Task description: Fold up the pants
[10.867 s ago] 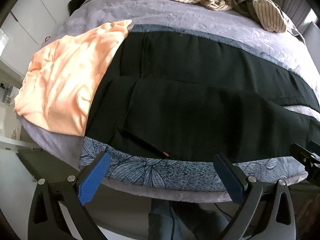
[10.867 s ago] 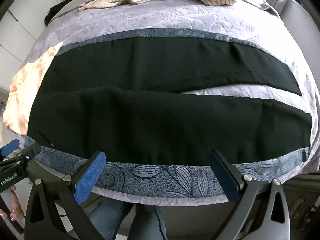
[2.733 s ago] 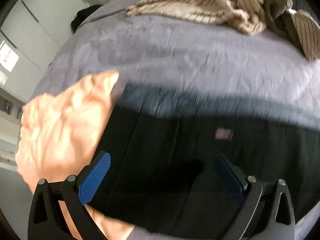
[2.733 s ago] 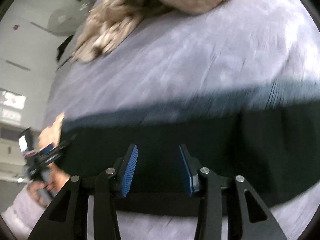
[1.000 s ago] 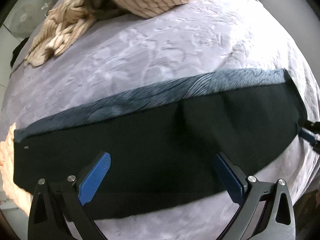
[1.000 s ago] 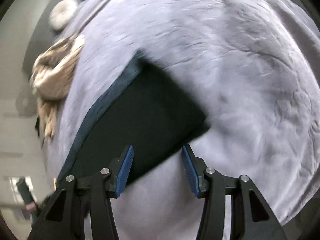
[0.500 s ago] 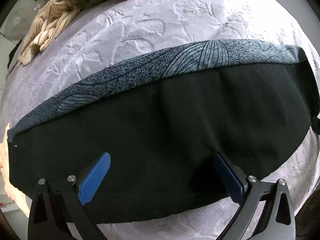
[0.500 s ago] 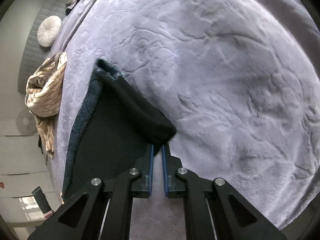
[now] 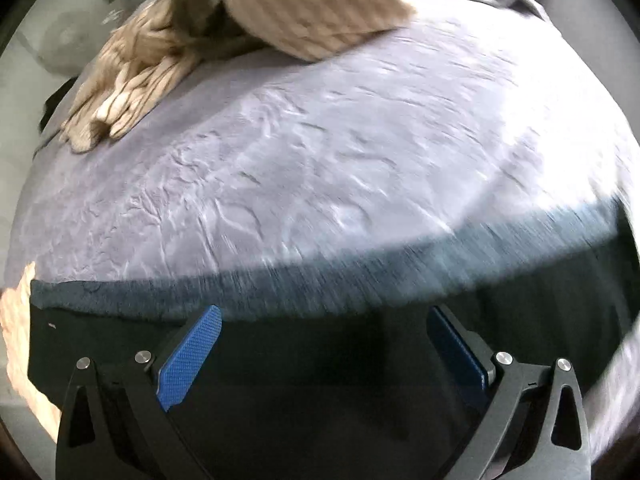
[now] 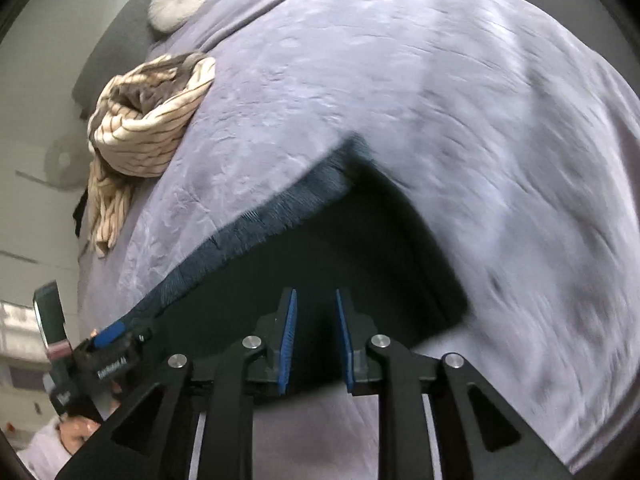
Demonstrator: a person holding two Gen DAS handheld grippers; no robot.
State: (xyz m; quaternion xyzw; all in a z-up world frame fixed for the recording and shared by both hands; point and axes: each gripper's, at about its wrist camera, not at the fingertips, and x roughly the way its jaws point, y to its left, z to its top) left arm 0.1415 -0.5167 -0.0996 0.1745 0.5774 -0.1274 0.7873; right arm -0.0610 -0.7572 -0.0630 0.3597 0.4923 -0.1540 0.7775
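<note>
Now, through the left wrist camera, I take the black pants (image 9: 320,360) as my landmark: they lie as a long dark band across the lavender bedspread (image 9: 360,168), with a blue-grey patterned strip (image 9: 360,284) along their far edge. My left gripper (image 9: 324,344) hangs over them with its jaws spread wide, blue pads (image 9: 188,356) to either side of the cloth and nothing pinched between them. At the pants' left end I see a peach garment (image 9: 16,340), and well beyond the pants, at the far side of the bed, a heap of beige striped clothes (image 9: 224,28). This view is smeared with motion blur. Turning to the right wrist camera, I see the pants (image 10: 360,264) end in a squared corner on the same bedspread (image 10: 440,100), the patterned strip (image 10: 272,216) running along their upper left edge. My right gripper (image 10: 316,340) sits above the pants' near edge; its jaws have just been opening and now stand a narrow gap apart, with no cloth caught between the pads. Past the pants, to their upper left, lies the striped heap (image 10: 148,128), and farther off a round pale cushion (image 10: 178,2). At the lower left, along the pants' length, I can make out the left gripper (image 10: 108,336) with a hand (image 10: 78,430) beneath it.
</note>
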